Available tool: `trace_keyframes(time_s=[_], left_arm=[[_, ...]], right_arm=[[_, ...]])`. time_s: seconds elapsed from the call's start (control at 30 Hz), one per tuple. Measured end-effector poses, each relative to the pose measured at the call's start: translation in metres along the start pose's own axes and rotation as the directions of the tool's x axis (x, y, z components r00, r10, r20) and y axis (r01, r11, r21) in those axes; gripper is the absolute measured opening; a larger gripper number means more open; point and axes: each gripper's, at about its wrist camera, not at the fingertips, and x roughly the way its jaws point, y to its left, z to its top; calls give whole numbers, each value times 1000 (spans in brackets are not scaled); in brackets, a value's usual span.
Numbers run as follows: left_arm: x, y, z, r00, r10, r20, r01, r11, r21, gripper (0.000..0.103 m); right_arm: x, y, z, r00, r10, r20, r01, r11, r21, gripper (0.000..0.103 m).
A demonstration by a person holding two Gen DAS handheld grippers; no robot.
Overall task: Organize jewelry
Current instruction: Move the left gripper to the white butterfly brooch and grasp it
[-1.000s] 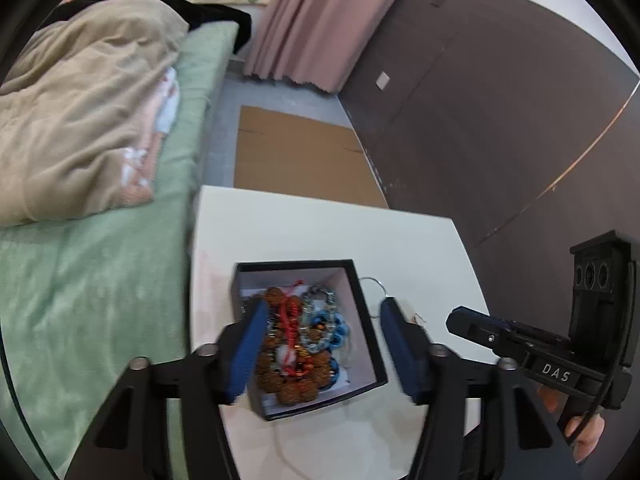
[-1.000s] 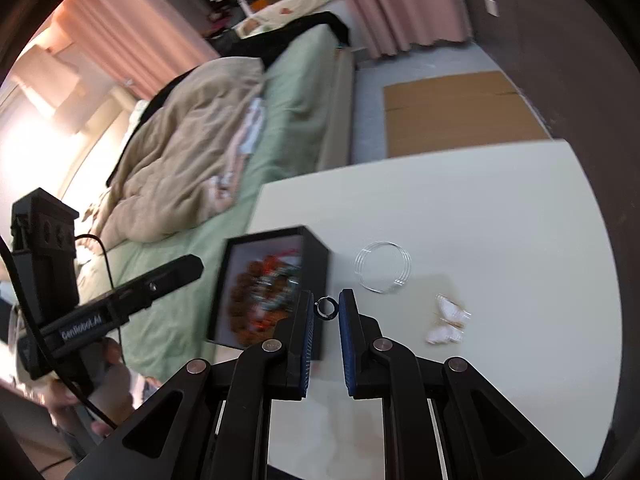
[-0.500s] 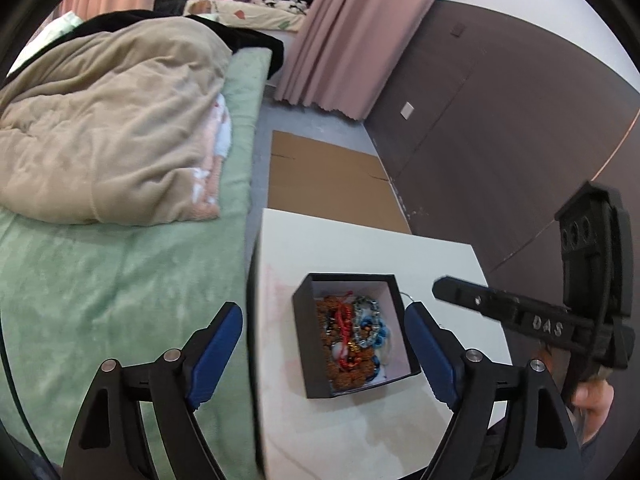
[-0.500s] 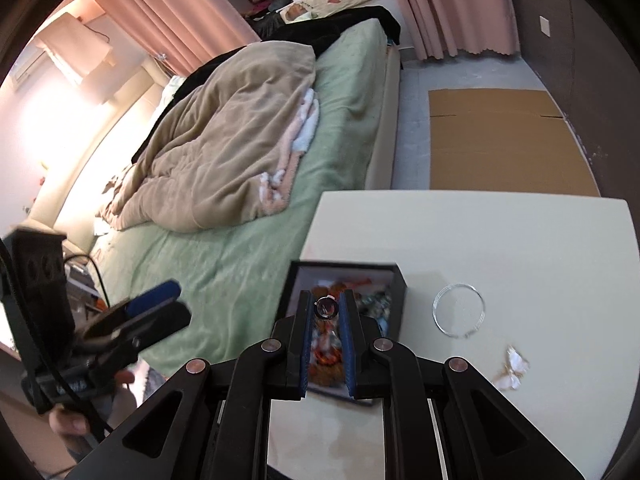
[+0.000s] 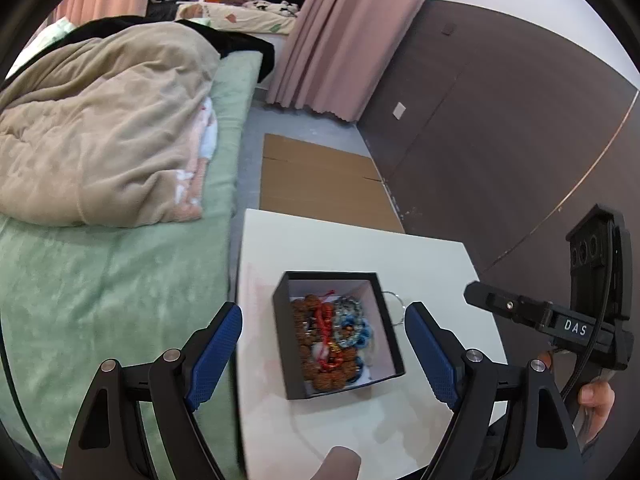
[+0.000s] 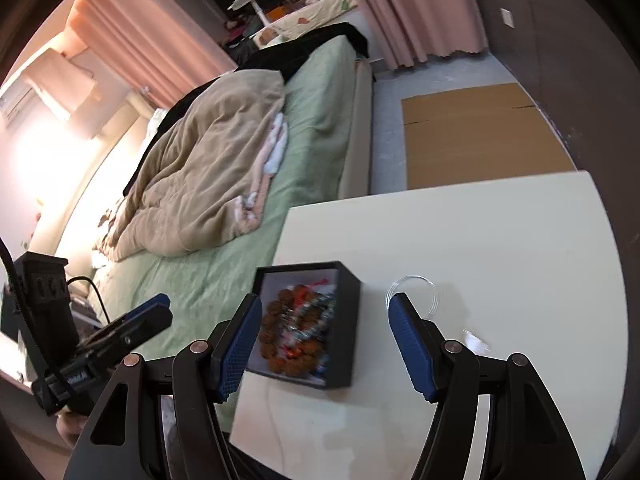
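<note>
A black open box (image 5: 384, 312) (image 6: 347, 332) stands on the white table (image 5: 340, 248) (image 6: 480, 240), holding brown bead bracelets (image 5: 306, 332) (image 6: 280, 336), red cord and blue beads (image 5: 352, 326). My left gripper (image 5: 323, 354) is open and empty, above and around the box. My right gripper (image 6: 324, 344) is open and empty, above the box. A clear ring bangle (image 6: 412, 292) lies right of the box; it also shows in the left wrist view (image 5: 394, 310). A small white piece (image 6: 476, 338) lies near my right gripper's right finger.
A bed with green sheet (image 5: 100, 280) and beige duvet (image 5: 100, 128) lies left of the table. Flat cardboard (image 5: 320, 176) lies on the floor beyond the table. A dark wall (image 5: 500, 120) stands to the right. The other gripper's body shows in each view (image 5: 560, 320) (image 6: 80, 352).
My right gripper held a small ring over the box and has opened; the ring is gone from its pads. My left gripper has opened wider and pulled back from the box.
</note>
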Motion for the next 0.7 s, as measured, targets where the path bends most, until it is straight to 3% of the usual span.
trace_keyframes(time_s=[0.7], left_arm=[[63,-104,-12,990,3,-143,20,987,162,84]], right_arm=[[-31,-109,-21,1000,-23,-3,23,980,195,67]])
